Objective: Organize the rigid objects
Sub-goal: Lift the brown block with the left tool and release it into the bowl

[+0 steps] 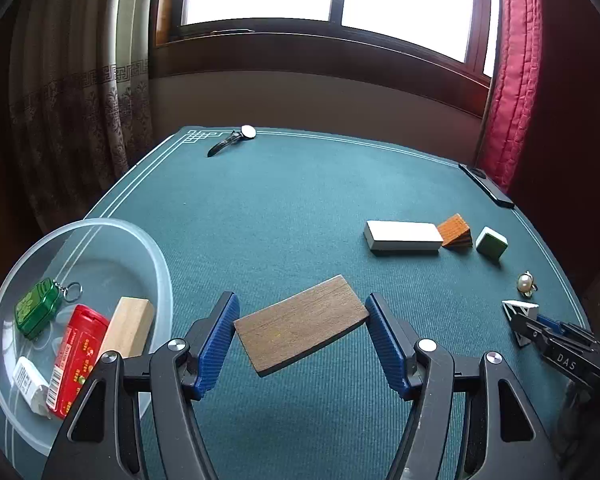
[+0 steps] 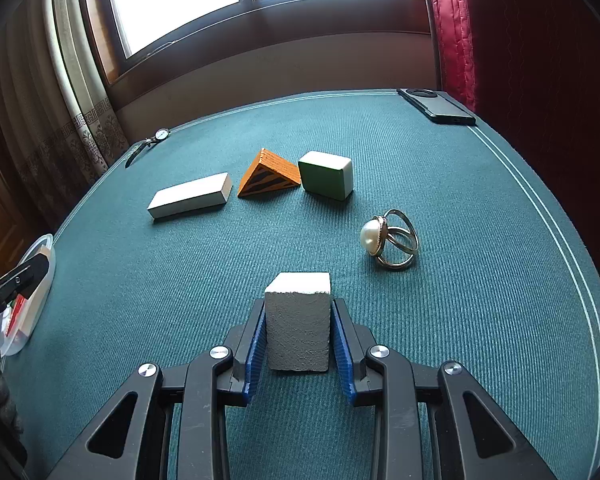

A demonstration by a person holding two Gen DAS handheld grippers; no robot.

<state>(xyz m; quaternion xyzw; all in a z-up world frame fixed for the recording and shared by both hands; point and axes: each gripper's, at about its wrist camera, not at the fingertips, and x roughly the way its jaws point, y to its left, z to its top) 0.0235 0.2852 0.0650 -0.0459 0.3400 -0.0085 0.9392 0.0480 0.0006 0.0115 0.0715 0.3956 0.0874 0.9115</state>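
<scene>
Pinching a thin brown wooden board (image 1: 302,327) by two opposite corners, the left gripper (image 1: 301,334) holds it tilted above the green table (image 1: 292,208), beside the clear bowl (image 1: 158,264). The right gripper (image 2: 299,330) clamps a grey-white block (image 2: 298,322) near the pearl ring (image 2: 390,240).
</scene>
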